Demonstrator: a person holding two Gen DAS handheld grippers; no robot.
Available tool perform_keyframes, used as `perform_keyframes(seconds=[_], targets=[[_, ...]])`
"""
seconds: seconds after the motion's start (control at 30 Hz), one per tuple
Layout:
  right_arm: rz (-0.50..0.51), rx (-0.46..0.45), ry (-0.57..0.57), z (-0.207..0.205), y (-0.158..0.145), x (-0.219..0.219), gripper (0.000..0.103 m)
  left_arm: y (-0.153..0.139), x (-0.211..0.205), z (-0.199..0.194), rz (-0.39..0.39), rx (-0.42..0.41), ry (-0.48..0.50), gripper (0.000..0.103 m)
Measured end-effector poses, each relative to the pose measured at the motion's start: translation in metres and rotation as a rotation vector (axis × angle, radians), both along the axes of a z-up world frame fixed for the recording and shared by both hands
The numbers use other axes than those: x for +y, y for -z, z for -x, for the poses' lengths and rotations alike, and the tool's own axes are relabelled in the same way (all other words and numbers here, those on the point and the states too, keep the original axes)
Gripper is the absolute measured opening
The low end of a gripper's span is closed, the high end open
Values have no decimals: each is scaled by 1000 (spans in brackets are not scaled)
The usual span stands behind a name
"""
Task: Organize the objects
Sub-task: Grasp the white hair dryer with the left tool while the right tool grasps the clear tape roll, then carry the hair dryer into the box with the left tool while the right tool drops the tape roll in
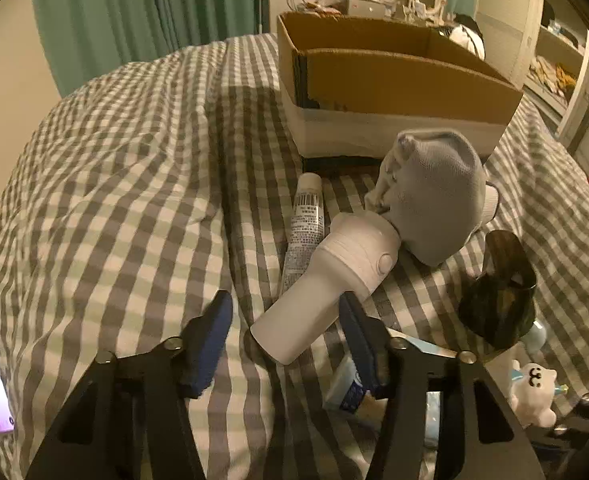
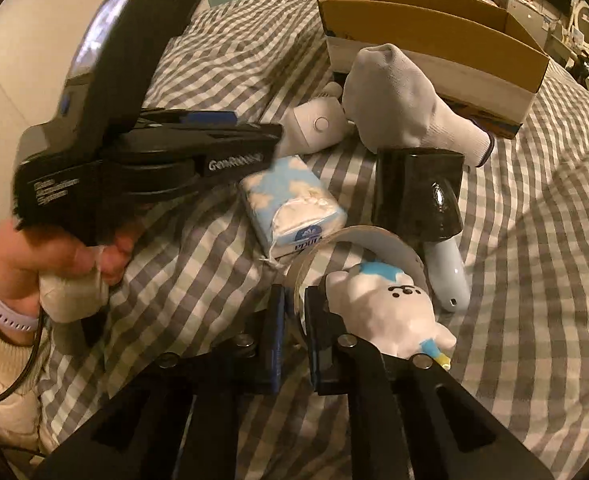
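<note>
- Left wrist view: the left gripper stands about half open over the checked bedspread, its jaws astride the lower end of a white handheld device. The right pad looks to be against the device body; the left pad is clear of it. No grip is made.
- A grey sock lies bunched over the device's head, and a white tube lies alongside, partly under the device.
- The cardboard box, judged to be the destination, sits open at the far side of the bed, just behind the sock.
- Right wrist view: the right gripper is closed tight on the thin rim of a roll of tape. A white plush toy rests against the right finger and inside the roll.
- A tissue pack and a black mug on its side lie just beyond the roll; a pale bottle lies beside the mug.
- Risk: lifting the roll by its edge may tip it, since the grip is off-centre, and the toy may be dragged or dropped.
- Risk: closing the left jaws on the smooth rounded device could squeeze it out sideways, and the sock may snag and come with it.
- Risk: both tools work close together over one cluster; a collision is plausible.
</note>
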State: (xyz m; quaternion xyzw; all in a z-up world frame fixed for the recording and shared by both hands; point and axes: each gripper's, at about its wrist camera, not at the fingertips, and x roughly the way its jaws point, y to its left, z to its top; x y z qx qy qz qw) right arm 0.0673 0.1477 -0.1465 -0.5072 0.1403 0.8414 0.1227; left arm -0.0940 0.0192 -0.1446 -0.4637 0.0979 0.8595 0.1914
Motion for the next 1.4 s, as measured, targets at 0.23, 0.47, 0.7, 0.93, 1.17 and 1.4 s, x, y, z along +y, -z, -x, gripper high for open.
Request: perform_keyframes(seconds=[0.23, 0.47, 0.7, 0.93, 1.17, 1.4], targets=[[16, 118, 25, -15, -31, 23, 7, 22, 16, 22, 52, -82, 48, 52], [12, 185, 54, -29, -50, 30, 6, 14, 16, 8, 62, -36, 71, 41], [1, 219, 58, -33, -70, 32, 5, -15, 5, -17, 45, 37, 51, 33], [-10, 233, 62, -42, -82, 23, 5, -46, -9, -40, -21, 61, 11, 31], [-48, 253, 66, -52, -100, 12, 5, -73, -17, -60, -40, 97, 10, 32], [-78, 272, 57, -53, -114, 9, 5, -106, -19, -76, -62, 160, 27, 32]])
